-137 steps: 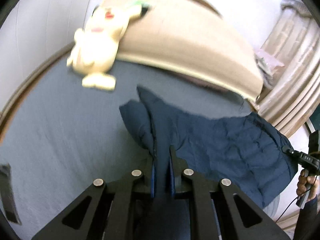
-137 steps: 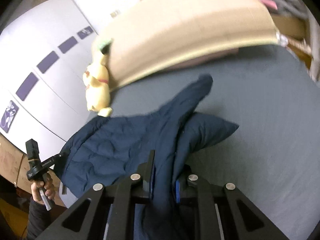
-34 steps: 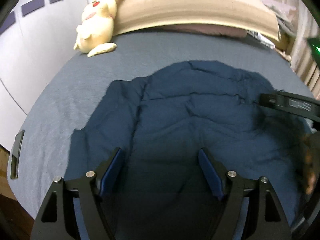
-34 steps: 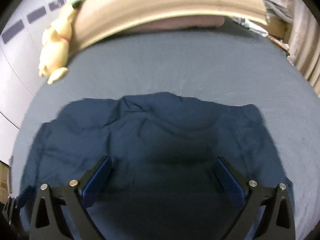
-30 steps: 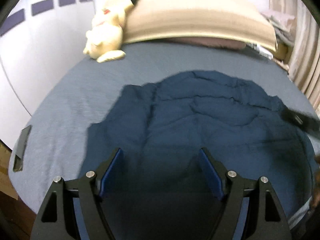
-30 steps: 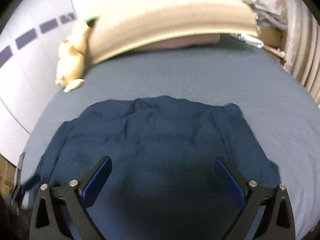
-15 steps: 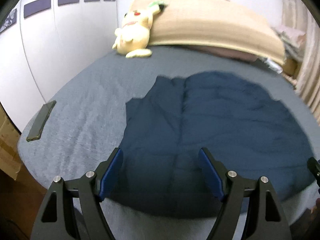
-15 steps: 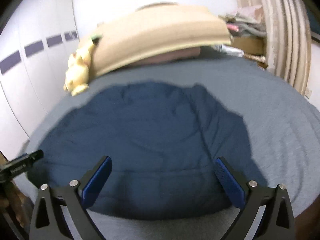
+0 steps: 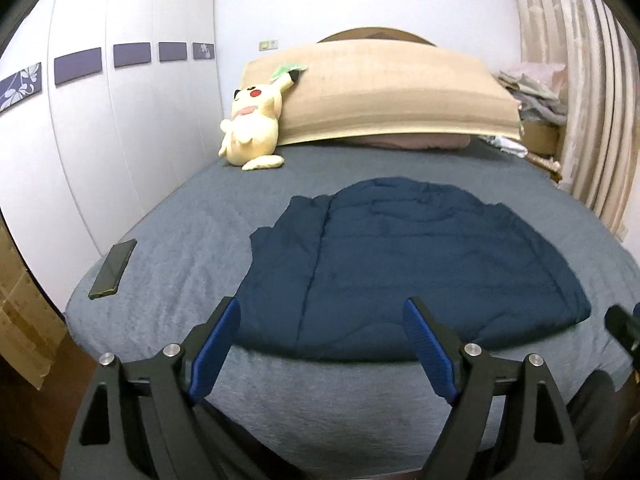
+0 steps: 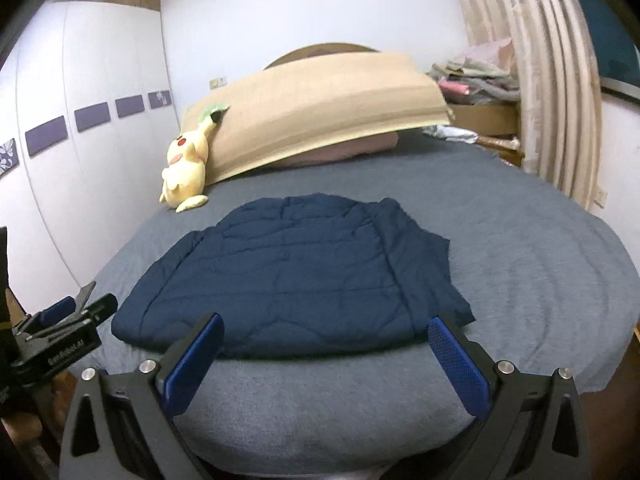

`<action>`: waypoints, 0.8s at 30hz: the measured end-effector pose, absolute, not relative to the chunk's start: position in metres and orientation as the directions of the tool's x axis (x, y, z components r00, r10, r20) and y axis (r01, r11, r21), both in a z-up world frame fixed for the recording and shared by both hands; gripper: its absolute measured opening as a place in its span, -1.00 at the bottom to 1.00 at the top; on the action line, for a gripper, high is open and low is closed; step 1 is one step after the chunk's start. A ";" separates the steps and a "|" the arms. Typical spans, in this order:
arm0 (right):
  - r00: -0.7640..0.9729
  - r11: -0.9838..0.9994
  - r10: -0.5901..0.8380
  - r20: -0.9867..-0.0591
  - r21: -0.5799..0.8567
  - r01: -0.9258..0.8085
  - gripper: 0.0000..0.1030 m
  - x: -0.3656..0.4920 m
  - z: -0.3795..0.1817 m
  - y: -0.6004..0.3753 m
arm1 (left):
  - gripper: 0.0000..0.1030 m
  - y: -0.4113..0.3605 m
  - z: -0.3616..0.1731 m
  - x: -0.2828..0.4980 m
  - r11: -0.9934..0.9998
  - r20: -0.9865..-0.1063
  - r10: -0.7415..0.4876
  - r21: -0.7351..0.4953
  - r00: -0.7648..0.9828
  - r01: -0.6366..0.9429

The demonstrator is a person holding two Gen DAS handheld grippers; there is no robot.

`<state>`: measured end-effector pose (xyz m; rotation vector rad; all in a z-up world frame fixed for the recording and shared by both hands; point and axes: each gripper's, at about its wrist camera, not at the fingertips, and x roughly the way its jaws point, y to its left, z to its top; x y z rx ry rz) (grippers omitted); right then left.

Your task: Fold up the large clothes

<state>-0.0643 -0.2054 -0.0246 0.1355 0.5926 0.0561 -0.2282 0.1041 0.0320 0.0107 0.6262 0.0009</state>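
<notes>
A dark navy quilted jacket (image 9: 400, 248) lies flat on the grey bed (image 9: 180, 240), its sleeves folded in over the body; the right wrist view shows the jacket (image 10: 296, 272) as a compact rounded shape. My left gripper (image 9: 322, 306) hovers back from the jacket's near hem; its jaws are opening and nothing is between them. My right gripper (image 10: 325, 320) is open and empty over the bed's near edge. Each gripper shows at the edge of the other's view: the left gripper (image 10: 68, 320) and a finger of the right gripper (image 9: 620, 324).
A yellow plush toy (image 9: 252, 128) leans on a beige board (image 9: 392, 96) at the head of the bed. A dark phone (image 9: 113, 268) lies near the bed's left edge. White wardrobe doors (image 9: 80, 160) stand left, curtains (image 9: 580, 120) right.
Both grippers, earlier shut on the jacket's sleeves and then open close over it, have drawn back toward the foot of the bed. The jacket stays flat and looks farther off.
</notes>
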 end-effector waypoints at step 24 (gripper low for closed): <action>0.815 0.998 0.049 -0.578 0.054 -0.022 1.00 -0.073 -0.028 -0.188 | 0.79 0.106 0.055 -0.247 1.000 -0.565 -0.022 -0.012 0.825 0.018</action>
